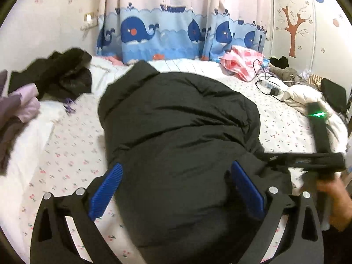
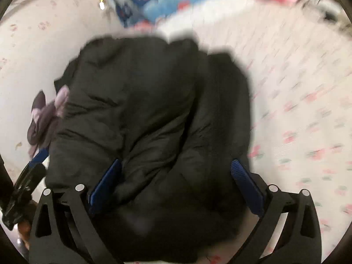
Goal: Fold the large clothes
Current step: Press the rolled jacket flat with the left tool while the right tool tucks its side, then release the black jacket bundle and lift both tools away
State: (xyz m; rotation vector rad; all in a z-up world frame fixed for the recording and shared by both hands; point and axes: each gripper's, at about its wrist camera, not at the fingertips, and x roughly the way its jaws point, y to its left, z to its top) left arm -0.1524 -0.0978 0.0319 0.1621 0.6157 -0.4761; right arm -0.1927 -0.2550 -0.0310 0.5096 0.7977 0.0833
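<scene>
A large black padded jacket [image 1: 176,132] lies folded into a bundle on the flowered bed sheet [image 1: 66,149]. My left gripper [image 1: 176,189] is open, its blue pads on either side of the jacket's near end, just above it. The right gripper's body [image 1: 319,160] shows at the jacket's right edge, held by a hand. In the blurred right wrist view the same jacket [image 2: 154,121] fills the middle, and my right gripper [image 2: 176,189] is open, its pads spread over the near part. The left gripper [image 2: 26,182] shows at the lower left.
A black fur-trimmed garment [image 1: 63,72] and purple clothes [image 1: 19,107] lie at the left. A pink checked cloth [image 1: 242,63], a power strip with cables [image 1: 270,85] and a white garment [image 1: 303,101] lie at the right. Whale-print curtains [image 1: 176,33] hang behind the bed.
</scene>
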